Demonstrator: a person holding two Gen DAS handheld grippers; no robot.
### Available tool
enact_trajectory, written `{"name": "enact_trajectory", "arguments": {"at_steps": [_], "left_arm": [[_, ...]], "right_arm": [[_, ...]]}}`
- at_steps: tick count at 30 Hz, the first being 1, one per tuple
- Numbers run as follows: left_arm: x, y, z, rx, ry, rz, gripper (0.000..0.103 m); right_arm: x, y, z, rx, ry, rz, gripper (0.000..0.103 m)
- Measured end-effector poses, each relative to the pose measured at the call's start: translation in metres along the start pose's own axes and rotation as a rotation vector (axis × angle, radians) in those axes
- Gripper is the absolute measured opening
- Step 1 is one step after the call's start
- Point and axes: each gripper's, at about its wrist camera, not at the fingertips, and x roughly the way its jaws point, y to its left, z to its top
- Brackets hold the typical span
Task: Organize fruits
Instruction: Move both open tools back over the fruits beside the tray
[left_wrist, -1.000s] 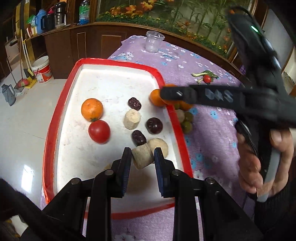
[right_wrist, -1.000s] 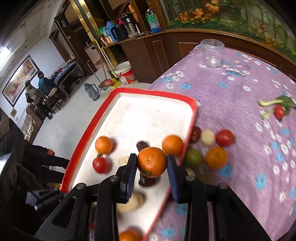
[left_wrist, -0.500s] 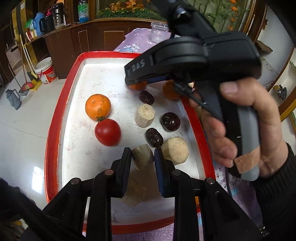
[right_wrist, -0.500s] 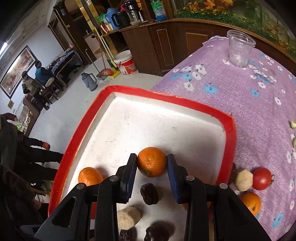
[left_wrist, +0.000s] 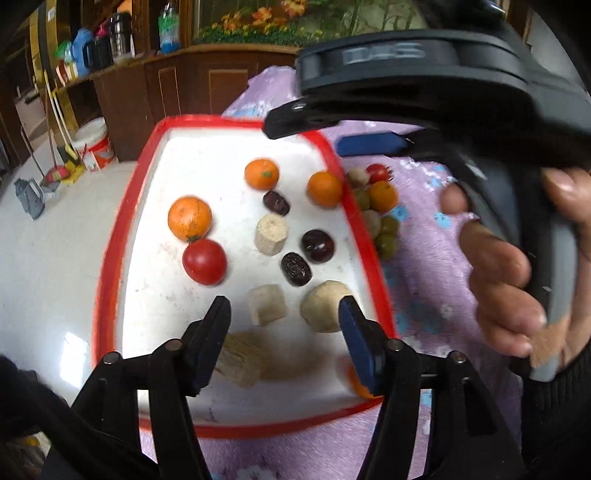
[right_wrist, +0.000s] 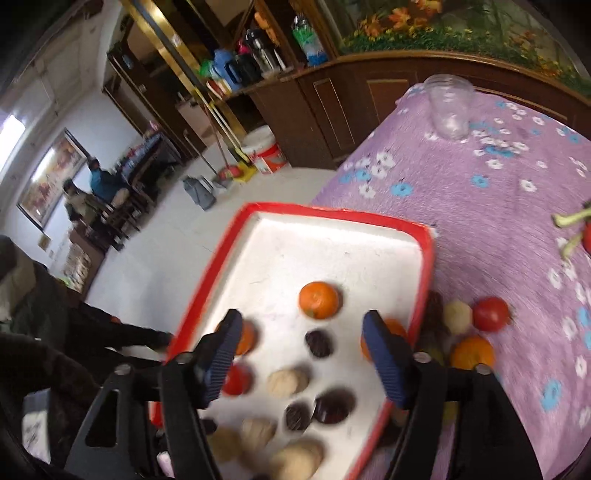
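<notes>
The left gripper (left_wrist: 284, 317) hangs over the near end of the red-rimmed white tray (left_wrist: 110, 258). Its fingers (left_wrist: 218, 325) are spread wide and hold nothing. A pale peeled chunk (left_wrist: 266, 305) lies on the tray between them.

The right gripper (right_wrist: 301, 334) hangs above the same tray, fingers wide apart and holding nothing. An orange (right_wrist: 318, 300) sits on the tray just past them.

More fruit is in the tray: oranges, a tomato (left_wrist: 204, 261), dark dates (left_wrist: 295, 264) and pale chunks. Other fruit lies on the purple flowered tabletop (right_wrist: 480, 221), right beside the tray's edge: a tomato (right_wrist: 491, 314) and an orange (right_wrist: 472, 352).
</notes>
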Motion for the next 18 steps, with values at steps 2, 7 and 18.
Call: {"name": "enact_trajectory", "arguments": {"at_steps": [2, 7, 18], "left_arm": [[-0.01, -0.01, -0.002, 0.027, -0.025, 0.02, 0.072], [-0.033, -0.017, -0.003, -0.019, -0.097, -0.04, 0.073], [-0.035, -0.067, -0.004, 0.038, -0.039, 0.0, 0.073]], "right_arm": [[-0.027, -0.003, -0.01, 0.011, -0.031, 0.008, 0.076], [-0.075, -0.019, -0.039, 0.024, -0.035, -0.076, 0.077], [-0.136, -0.06, -0.112, 0.096, -0.007, -0.226, 0.077]]}}
